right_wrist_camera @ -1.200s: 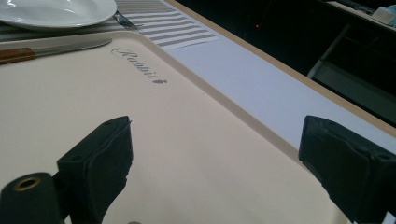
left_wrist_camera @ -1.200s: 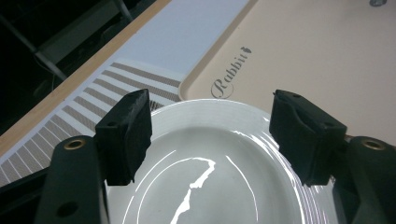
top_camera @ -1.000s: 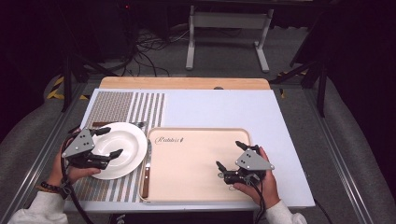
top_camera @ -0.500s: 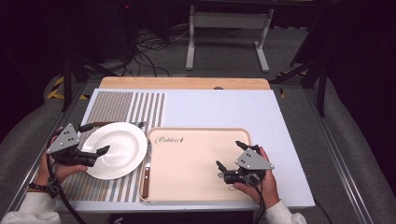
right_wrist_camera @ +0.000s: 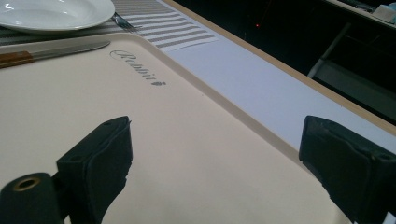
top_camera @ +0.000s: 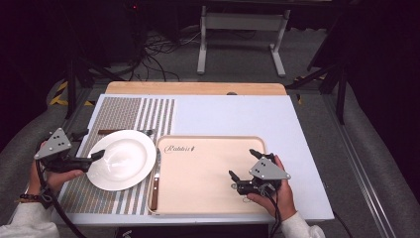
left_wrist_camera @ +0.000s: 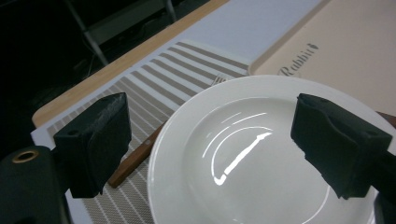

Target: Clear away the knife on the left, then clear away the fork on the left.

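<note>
So the white plate sits on the striped placemat at lower left of the high view, just beside the beige tray. The left gripper hovers at the plate's left rim with its jaws wide apart, nothing between them. In the left gripper view the plate sits right in the gap, so my guess is it's lined up to pinch the rim. A wooden-handled fork pokes out from under the plate's far edge, probably laid out as a place setting. A knife lies along the tray's left edge. The right gripper rests over the bare tray at lower right, jaws also spread and empty, looks like it's just parked out of the way.
</note>
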{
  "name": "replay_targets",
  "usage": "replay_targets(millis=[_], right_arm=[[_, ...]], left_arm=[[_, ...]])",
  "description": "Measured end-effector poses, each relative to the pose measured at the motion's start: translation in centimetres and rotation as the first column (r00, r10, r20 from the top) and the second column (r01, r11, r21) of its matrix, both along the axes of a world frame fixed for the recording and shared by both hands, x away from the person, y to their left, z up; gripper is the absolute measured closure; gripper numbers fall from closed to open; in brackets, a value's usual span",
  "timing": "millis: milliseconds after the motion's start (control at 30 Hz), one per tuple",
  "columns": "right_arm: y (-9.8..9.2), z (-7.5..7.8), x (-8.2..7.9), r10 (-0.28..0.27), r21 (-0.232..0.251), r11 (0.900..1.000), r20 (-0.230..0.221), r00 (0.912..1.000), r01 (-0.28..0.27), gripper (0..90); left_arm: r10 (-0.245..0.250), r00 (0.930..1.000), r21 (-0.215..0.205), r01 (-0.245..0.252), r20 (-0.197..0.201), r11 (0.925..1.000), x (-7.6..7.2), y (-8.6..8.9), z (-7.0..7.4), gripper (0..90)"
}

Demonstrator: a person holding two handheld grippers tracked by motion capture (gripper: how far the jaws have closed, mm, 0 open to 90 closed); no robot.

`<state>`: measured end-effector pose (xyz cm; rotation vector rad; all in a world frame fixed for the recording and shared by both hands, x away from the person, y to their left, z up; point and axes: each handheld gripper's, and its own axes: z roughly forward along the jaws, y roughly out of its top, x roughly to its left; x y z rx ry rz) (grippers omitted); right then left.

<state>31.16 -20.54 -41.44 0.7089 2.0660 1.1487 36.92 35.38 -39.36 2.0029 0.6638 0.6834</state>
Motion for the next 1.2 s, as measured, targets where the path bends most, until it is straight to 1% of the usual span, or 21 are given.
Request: replay_targets(millis=[33,167,200,233,267,433,500,533,600,633,667,733,767,800,833,900,1033,1100,1133,1167,1200], right_arm=[[0.0,0.0,0.0,-0.002,0.001,1.000,0.000,1.0000,0.002,10.8],[-0.1,0.2,0.1,-0.005,0.002,1.000,0.000,1.0000,0.005,11.1],[-0.1,0.3,0.1,-0.005,0.010,1.000,0.000,1.0000,0.005,11.4],[-0.2,0.3,0.1,-0.006,0.011,1.000,-0.001,1.0000,0.006,11.3],[-0.2,0.3,0.2,-0.009,0.011,1.000,-0.004,1.0000,0.009,11.3],[-0.4,0.3,0.5,-0.016,0.018,1.000,-0.011,0.9998,0.016,11.4],[-0.4,0.3,0.6,-0.020,0.018,1.000,-0.016,0.9997,0.020,11.4],[-0.4,0.3,0.6,-0.020,0.015,1.000,-0.017,0.9996,0.021,11.4],[-0.6,0.2,0.8,-0.023,0.023,0.999,-0.027,0.9994,0.023,11.5],[-0.6,0.1,0.8,-0.028,0.018,0.999,-0.029,0.9992,0.029,11.5],[-0.7,0.1,0.9,-0.030,0.018,0.999,-0.034,0.9990,0.031,11.5],[-0.8,-0.1,0.9,-0.034,0.016,0.999,-0.043,0.9985,0.035,11.5],[-0.9,-0.1,0.9,-0.035,0.012,0.999,-0.044,0.9984,0.035,11.5],[-1.0,-0.1,0.8,-0.035,0.014,0.999,-0.047,0.9983,0.036,11.5],[-1.1,-0.1,0.8,-0.040,0.011,0.999,-0.046,0.9981,0.041,11.5],[-1.2,-0.1,0.7,-0.050,0.009,0.999,-0.042,0.9979,0.050,11.6],[-1.3,0.1,0.4,-0.065,0.010,0.998,-0.025,0.9976,0.065,11.9],[-1.3,0.1,0.2,-0.069,0.010,0.998,-0.021,0.9974,0.069,12.0],[-1.3,0.1,0.1,-0.067,0.003,0.998,-0.020,0.9976,0.067,12.0],[-1.3,0.1,0.0,-0.067,0.000,0.998,-0.019,0.9976,0.067,12.0],[-1.3,0.1,0.0,-0.070,-0.002,0.998,-0.017,0.9974,0.070,11.9]], left_arm=[[0.008,1.0000,0.005,-0.008,0.000,1.0000,0.1,0.2,0.1,11.9],[0.023,0.9996,0.025,-0.023,-0.018,0.9994,1.2,1.0,0.1,13.7],[0.026,0.9994,0.029,-0.026,-0.023,0.9992,1.5,1.1,0.1,16.7],[0.038,0.9985,0.065,-0.035,-0.039,0.9973,2.4,1.3,0.1,16.7],[0.038,0.9985,0.065,-0.035,-0.039,0.9973,2.4,1.3,0.1,16.8],[0.030,0.9956,0.094,-0.022,-0.089,0.9953,5.1,2.1,0.5,19.5],[0.029,0.9932,0.138,-0.013,-0.113,0.9903,6.3,2.0,0.2,20.2],[0.027,0.9893,0.163,-0.004,-0.143,0.9866,7.1,2.0,0.0,21.1],[0.045,0.9855,0.211,-0.009,-0.164,0.9774,8.2,1.9,-0.4,21.1],[0.046,0.9832,0.215,-0.007,-0.176,0.9766,8.9,2.1,-0.5,21.1],[0.046,0.9832,0.215,-0.007,-0.176,0.9766,8.9,2.1,-0.5,21.1],[0.050,0.9769,0.216,-0.004,-0.208,0.9763,10.3,2.2,-0.8,21.1],[0.050,0.9744,0.237,0.004,-0.219,0.9715,10.8,2.2,-1.0,21.1],[0.061,0.9725,0.268,0.001,-0.225,0.9634,11.3,2.0,-1.3,21.3],[0.061,0.9725,0.268,0.001,-0.225,0.9634,11.3,2.0,-1.3,21.6],[0.076,0.9627,0.301,0.006,-0.260,0.9537,12.1,1.8,-1.9,21.5],[0.082,0.9546,0.312,0.012,-0.286,0.9500,13.2,1.4,-2.9,21.5],[0.094,0.9488,0.340,0.015,-0.302,0.9402,13.6,1.3,-3.4,21.6],[0.092,0.9463,0.340,0.020,-0.310,0.9402,13.7,1.3,-3.6,21.6],[0.088,0.9439,0.330,0.023,-0.318,0.9438,13.9,1.3,-3.8,21.5],[0.084,0.9443,0.320,0.024,-0.318,0.9472,13.9,1.3,-3.9,21.6]])
